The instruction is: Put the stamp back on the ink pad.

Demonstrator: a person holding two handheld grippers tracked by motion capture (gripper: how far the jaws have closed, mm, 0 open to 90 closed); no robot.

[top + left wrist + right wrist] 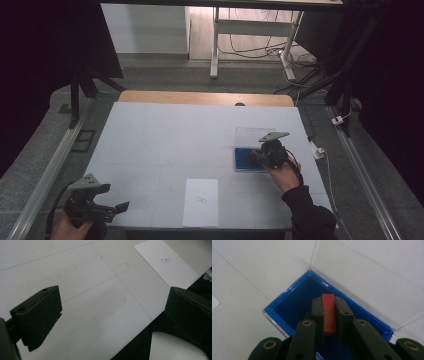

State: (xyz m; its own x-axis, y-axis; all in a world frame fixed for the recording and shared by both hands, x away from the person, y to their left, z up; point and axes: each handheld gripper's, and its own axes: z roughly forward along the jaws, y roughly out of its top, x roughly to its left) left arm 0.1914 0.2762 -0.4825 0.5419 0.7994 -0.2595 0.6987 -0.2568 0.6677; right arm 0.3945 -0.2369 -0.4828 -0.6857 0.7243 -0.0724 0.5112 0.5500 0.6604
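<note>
A shallow blue case (pixel 245 159) with a clear lid (pixel 252 136) swung open lies on the white table's right side. My right gripper (pixel 261 154) hangs over it, shut on a flat red-orange card (pixel 328 313) held on edge above the blue case interior (pixel 297 302). The clear lid (pixel 362 272) lies flat beyond the case. My left gripper (pixel 120 206) hovers at the table's front left corner, open, with nothing between its jaws; its fingers (pixel 40 315) frame bare table.
A white paper sheet (pixel 201 202) with a small printed mark lies at the table's front middle, and the same sheet (pixel 166 262) appears in the left gripper view. The table's front edge (pixel 140 332) runs close under the left gripper. A wooden strip (pixel 205 98) borders the far side.
</note>
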